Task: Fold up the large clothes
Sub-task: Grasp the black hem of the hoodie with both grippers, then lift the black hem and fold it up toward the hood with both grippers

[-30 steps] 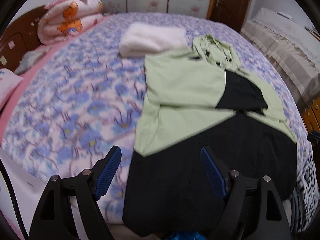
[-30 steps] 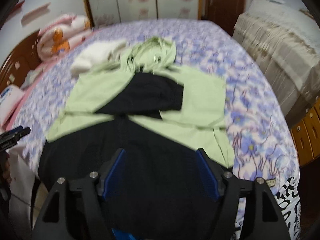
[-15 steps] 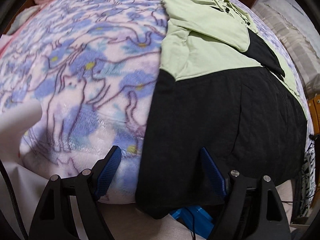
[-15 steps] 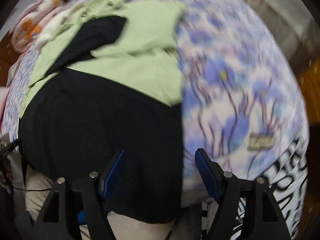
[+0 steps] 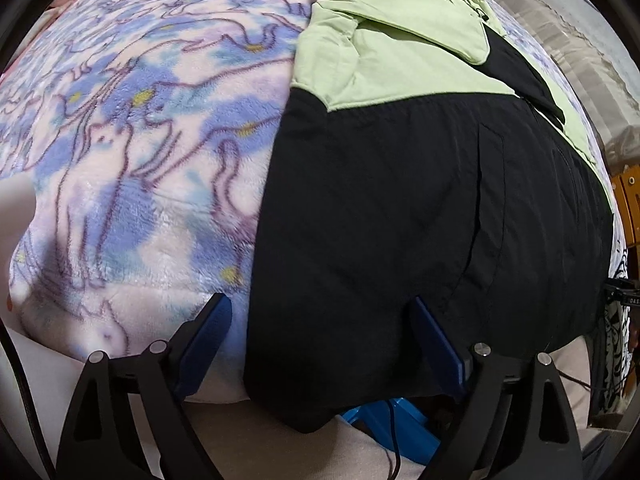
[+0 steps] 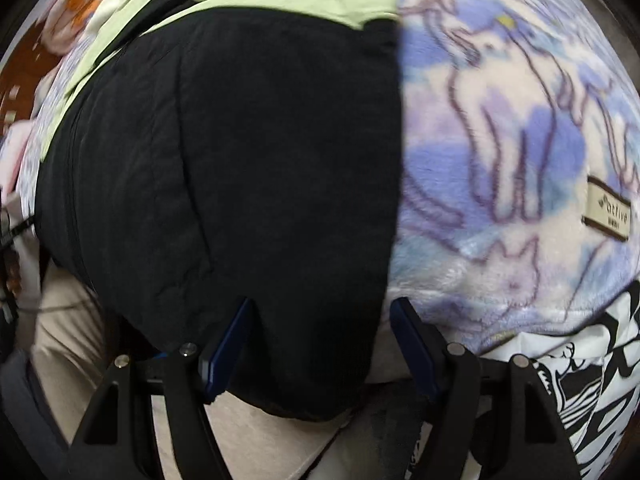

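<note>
- The black and light-green jacket (image 5: pixel 400 200) lay spread on the bed, over the blue-and-lilac cat-print fleece blanket (image 5: pixel 140 152), its black lower half hanging over the bed's near edge.
- Its green upper part, with a sleeve folded across it, lay farther in from that edge.
- The left gripper (image 5: pixel 322 344) pointed steeply down at the jacket's near left corner. Its jaws had just been opening and stood wide: the left finger (image 5: pixel 204 344) was over the blanket, the right finger (image 5: pixel 436 348) over black cloth, and the hem corner lay between them unpinched.
- The right gripper (image 6: pixel 320 344) pointed down at the near right corner. Its jaws had just been closing, and the black hem sat between the blue pads; I could not tell whether they pressed on it.
- A brown sewn label (image 6: pixel 608 212) sat on the blanket near the bed's right edge.
- Black-and-white patterned fabric (image 6: pixel 580 380) hung below the blanket's edge.
</note>
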`<action>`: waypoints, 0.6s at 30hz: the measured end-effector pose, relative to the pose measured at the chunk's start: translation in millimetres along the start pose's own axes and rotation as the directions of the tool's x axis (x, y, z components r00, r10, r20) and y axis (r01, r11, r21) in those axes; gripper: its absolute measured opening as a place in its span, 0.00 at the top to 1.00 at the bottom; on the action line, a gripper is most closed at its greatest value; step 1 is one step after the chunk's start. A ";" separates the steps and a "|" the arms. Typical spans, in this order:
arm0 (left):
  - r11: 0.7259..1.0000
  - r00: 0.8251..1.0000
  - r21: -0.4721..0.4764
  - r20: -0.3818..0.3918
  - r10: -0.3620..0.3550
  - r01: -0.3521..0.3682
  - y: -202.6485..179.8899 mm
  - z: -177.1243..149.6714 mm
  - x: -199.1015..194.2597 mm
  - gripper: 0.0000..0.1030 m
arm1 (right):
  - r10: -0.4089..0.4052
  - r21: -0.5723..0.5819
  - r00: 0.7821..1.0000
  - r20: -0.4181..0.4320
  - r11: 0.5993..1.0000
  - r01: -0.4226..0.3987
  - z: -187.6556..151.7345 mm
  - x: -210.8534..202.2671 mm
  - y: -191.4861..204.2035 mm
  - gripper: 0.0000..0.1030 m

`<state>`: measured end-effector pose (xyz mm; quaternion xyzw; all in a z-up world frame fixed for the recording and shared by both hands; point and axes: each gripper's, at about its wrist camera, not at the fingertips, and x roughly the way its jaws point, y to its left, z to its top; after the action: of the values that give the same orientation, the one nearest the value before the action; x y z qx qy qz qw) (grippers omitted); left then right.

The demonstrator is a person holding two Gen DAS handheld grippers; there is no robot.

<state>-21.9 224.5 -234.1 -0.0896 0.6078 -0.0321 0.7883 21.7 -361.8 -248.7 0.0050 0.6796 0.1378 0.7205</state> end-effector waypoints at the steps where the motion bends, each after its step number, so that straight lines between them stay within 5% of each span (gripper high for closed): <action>1: 1.000 1.000 0.000 -0.002 -0.005 0.005 -0.4 -1.2 0.3 0.23 | 0.029 -0.011 1.000 0.004 1.000 -0.029 -2.1 -0.5 1.6 0.66; 2: 1.000 1.000 -0.003 -0.006 -0.023 0.023 -0.7 -1.9 -0.4 0.34 | 0.035 -0.016 0.999 0.012 0.999 -0.035 -3.1 -2.4 3.7 0.92; 4: 0.998 0.998 -0.014 -0.017 -0.059 0.059 -1.3 -2.4 -3.4 0.81 | 0.041 -0.048 0.998 0.037 0.998 -0.040 -3.1 -9.3 11.2 0.93; 6: 0.994 0.994 -0.032 -0.018 -0.103 0.103 -3.1 -0.7 -10.7 0.91 | 0.038 -0.116 0.996 0.075 0.993 -0.029 -3.1 -19.0 23.4 0.94; 10: 0.971 0.974 -0.073 0.034 -0.224 0.226 -7.3 8.3 -38.6 0.94 | 0.104 -0.176 0.974 0.200 0.982 -0.068 12.5 -55.9 39.0 0.95; 12: 0.947 0.950 -0.096 0.091 -0.300 0.308 -11.9 18.4 -58.5 0.94 | 0.139 -0.187 0.953 0.270 0.978 -0.090 24.2 -76.2 44.2 0.95; 18: 0.871 0.868 -0.156 0.269 -0.417 0.466 -23.0 70.0 -105.0 0.95 | 0.244 -0.138 0.827 0.507 0.970 -0.201 67.8 -146.5 37.9 0.95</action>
<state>19.7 225.8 -112.9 -0.3149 0.4765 -0.1358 0.8095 75.3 -343.3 -92.8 0.0931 0.4483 0.2408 0.8558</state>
